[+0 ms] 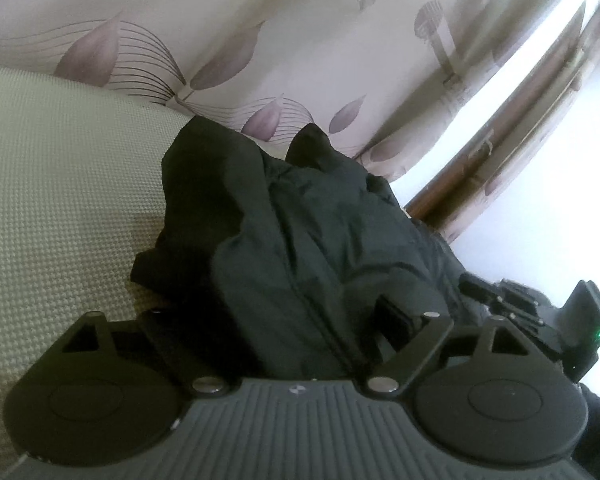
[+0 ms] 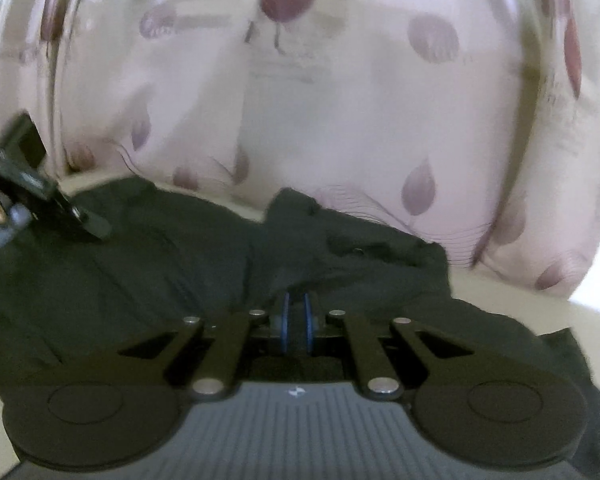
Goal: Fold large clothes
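Garment (image 1: 300, 240): dark, lying bunched on cream mattress (image 1: 60, 168), curtain (image 1: 228, 20) at 12 o'clock.
Left gripper (image 1: 284, 312): fingers standing spread, garment between.
Right gripper (image 2: 296, 318): fingers pinching garment fold.

The garment (image 1: 300, 216) lies on the bed (image 1: 60, 184) — curtain (image 1: 220, 32) behind it; left tool (image 2: 96, 232) over its left part.

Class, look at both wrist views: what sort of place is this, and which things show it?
Probably a bedroom or living room at home: a dark garment lies on a cream woven surface, maybe a bed or sofa, with a leaf-patterned curtain behind and a bright window beside it.
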`<state>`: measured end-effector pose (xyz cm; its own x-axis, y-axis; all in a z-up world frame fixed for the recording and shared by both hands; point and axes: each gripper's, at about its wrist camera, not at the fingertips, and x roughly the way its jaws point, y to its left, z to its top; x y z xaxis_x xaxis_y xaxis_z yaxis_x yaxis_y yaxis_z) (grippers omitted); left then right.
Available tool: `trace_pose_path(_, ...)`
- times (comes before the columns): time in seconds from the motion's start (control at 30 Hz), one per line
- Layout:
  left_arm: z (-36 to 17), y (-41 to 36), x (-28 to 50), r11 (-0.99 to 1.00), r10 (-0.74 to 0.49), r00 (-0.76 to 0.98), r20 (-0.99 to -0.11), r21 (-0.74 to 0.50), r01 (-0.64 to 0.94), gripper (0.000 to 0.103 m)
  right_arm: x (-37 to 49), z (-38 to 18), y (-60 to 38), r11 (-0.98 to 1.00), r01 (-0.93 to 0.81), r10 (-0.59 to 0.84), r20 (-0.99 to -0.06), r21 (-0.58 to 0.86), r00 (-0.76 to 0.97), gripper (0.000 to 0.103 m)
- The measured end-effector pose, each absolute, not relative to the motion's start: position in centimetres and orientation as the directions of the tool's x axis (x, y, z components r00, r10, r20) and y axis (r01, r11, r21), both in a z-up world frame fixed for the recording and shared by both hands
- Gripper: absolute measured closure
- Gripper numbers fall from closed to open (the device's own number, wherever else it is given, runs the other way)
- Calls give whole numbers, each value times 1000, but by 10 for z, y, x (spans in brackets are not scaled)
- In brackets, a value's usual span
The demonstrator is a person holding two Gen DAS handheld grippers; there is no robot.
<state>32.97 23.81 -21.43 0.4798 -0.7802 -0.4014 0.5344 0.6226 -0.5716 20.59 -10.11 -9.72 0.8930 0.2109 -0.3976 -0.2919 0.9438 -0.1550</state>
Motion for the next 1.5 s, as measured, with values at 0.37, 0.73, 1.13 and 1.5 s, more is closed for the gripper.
trace_pose_path(0.37, -172, 232, 308, 619, -740, 551, -387, -713, 331, 75, 227, -146, -91, 957, -256, 158, -494, -137, 855, 97)
trace_pose_path(0.73, -55, 149, 264, 682, -668, 601, -440, -685, 257, 75, 246, -144, -138, 939, -215, 326, -496, 268, 805, 97)
trace_pose_path(1.13, -3, 46, 244, 744, -614, 593, -521, -633, 214, 75, 195, -158, -163, 909, -198, 355, -433, 368, 828, 97)
trace_pose_path(1.5, -21, -106, 264, 792, -594, 501, -629, -565, 230, 75, 218, -180, -196, 746, -192, 517, -374, 638, 770, 97)
